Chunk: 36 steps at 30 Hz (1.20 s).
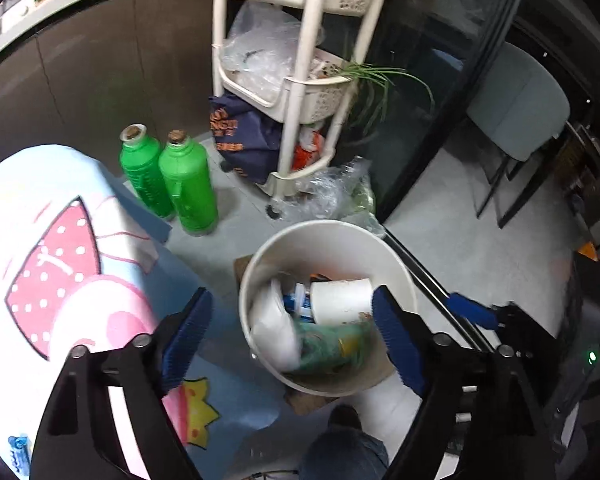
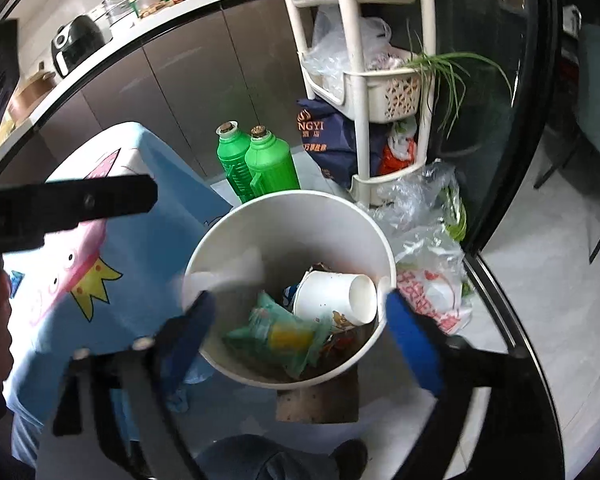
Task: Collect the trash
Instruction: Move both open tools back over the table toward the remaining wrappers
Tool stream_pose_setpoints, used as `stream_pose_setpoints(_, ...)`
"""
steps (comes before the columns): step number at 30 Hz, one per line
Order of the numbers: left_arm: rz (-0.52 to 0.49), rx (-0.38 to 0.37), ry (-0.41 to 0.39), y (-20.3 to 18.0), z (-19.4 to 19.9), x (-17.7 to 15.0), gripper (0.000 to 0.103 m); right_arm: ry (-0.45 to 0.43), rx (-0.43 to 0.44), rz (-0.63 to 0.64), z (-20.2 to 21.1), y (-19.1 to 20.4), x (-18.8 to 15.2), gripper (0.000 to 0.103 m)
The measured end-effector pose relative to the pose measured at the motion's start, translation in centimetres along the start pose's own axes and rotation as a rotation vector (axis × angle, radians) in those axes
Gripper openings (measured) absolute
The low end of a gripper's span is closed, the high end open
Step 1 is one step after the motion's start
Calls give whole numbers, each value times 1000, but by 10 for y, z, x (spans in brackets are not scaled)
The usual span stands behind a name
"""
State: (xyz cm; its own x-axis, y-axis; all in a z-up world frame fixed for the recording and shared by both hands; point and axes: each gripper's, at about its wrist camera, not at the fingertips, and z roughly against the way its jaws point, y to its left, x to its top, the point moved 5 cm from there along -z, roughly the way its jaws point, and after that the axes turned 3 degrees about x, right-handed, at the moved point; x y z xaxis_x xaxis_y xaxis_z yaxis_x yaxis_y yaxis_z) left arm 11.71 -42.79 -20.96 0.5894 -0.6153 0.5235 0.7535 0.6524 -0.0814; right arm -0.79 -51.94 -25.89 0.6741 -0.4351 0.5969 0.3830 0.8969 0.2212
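Both tools spread, empty: left tool [image 1: 292, 340], right tool [image 2: 300, 320]. Directly above white bin [image 2: 228, 232]; paper cup [image 2: 332, 296] lying sideways inside.

Smooth white plastic bin [image 2: 288, 216] holds a matt paper cup [image 2: 332, 296] and glossy green wrapper [image 2: 276, 332].

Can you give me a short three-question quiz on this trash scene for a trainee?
1. True or false: the paper cup lies on its side inside the white bin.
2. How many green bottles stand behind the bin?
A) one B) two C) three
3. Fill in: both the left gripper and the right gripper are ____ and hold nothing.

Key: 1 true; 2 B; 3 open.
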Motion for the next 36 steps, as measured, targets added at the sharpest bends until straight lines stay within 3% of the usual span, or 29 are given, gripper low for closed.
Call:
stream_pose_setpoints(3,1,71,-38,6,8,2,94,-5,6,9,3,4,2,100)
stream_pose_setpoints(15,19,109,-87,17,43,6,95,-50,36,10,31,21,17,100)
stream_pose_setpoints(23,25,167,-123,29,87,0,95,-95,55,66,62,51,26,100)
stream_pose_setpoints(29,142,147,-158,62,130,-19,95,-109,154,58,81,82,33,100)
stream_pose_setpoints(36,256,205,-179,112,174,-51,95,-104,203,146,87,138,36,100)
